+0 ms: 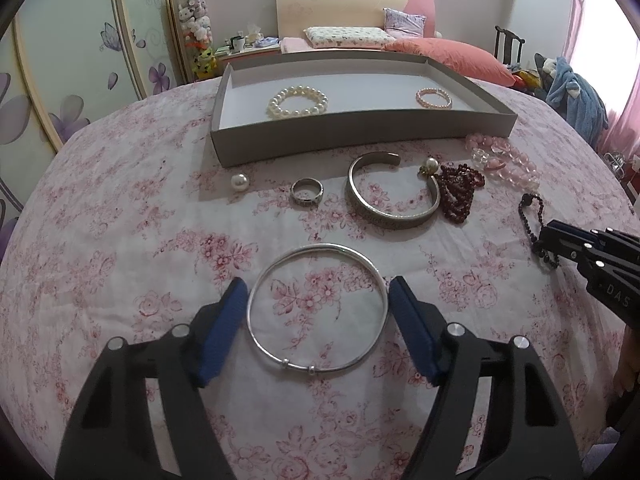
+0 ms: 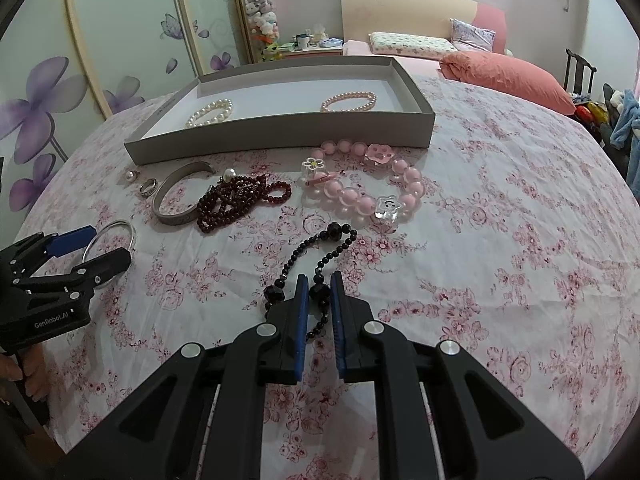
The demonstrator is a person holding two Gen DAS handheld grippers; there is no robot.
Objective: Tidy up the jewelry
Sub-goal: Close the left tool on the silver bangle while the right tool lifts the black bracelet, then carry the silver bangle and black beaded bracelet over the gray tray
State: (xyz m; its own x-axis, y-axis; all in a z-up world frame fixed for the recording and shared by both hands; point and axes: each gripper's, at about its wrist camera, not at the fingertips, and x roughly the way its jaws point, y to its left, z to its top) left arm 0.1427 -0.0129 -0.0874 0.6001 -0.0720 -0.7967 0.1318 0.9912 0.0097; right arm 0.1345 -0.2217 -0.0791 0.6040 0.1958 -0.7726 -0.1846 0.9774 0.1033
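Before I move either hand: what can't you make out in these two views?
- Left gripper on the silver bangle: pad contact unclear, left wrist view.
- Black bead strand: lower end hidden between the right gripper fingers, right wrist view.
- Ring: markings too small.
- Tray: its near wall hides the floor's front strip.

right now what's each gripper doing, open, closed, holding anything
Left gripper: open, pads on either side of the thin silver bangle, not clearly pressing it.
Right gripper: shut on the black bead bracelet.
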